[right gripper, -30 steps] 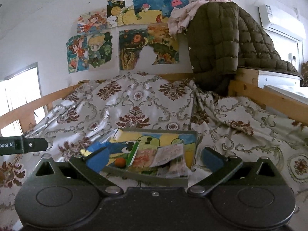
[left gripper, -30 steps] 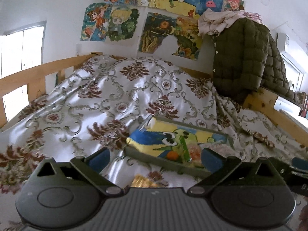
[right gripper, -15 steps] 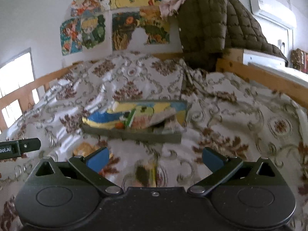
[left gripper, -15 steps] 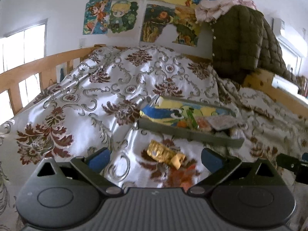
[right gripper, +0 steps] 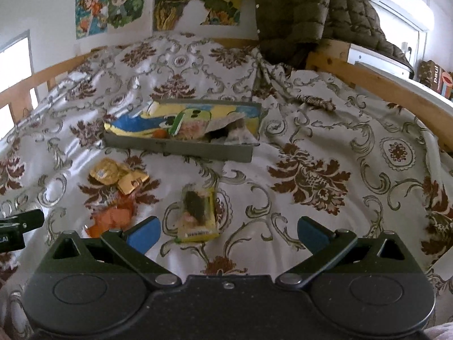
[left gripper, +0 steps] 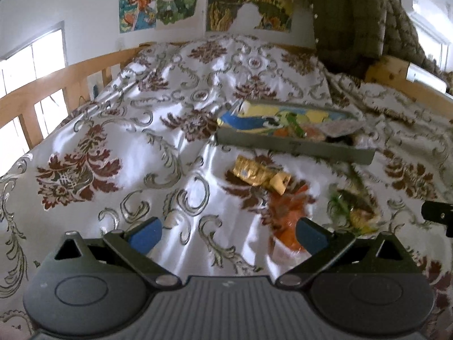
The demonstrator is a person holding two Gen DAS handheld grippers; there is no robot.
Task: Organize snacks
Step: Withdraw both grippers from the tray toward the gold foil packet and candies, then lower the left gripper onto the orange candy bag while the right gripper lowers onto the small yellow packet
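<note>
The left tool (left gripper: 228, 231) hangs above the bed with its blue-padded fingers (left gripper: 145, 233) spread wide apart and nothing between them. Just ahead of its right finger, partly hidden behind that pad, lies a crinkled orange plastic snack packet (left gripper: 286, 218) on the white satin bedspread with brown floral and grey scroll patterns (left gripper: 127, 147). Farther ahead, slightly right of the tool's centre line, lies a shiny gold foil snack wrapper (left gripper: 259, 174), touching or just beside the orange packet's far end. To the right of the tool, a clear packet with green and yellow print (left gripper: 354, 208) lies blurred on the cover. Beyond all three sits a shallow rectangular grey tray (left gripper: 291, 146), with a blue, yellow and green cartoon-printed bag and several smaller packets inside it.

The right tool (right gripper: 228, 231) is likewise wide open and empty. Directly ahead of it, close to its left finger, lies the clear packet with a yellow edge and dark contents (right gripper: 198, 215). Farther to the left are the orange packet (right gripper: 113, 216) and the gold wrapper (right gripper: 117, 174); the grey tray (right gripper: 181, 147) lies beyond them, well ahead of the tool. At the far left edge a black part of the other tool shows.

Behind the bed, a dark olive quilted jacket (right gripper: 305, 14) hangs over the wooden bed rail (right gripper: 376, 85), and colourful cartoon posters (right gripper: 110, 5) are stuck to the white wall.
</note>
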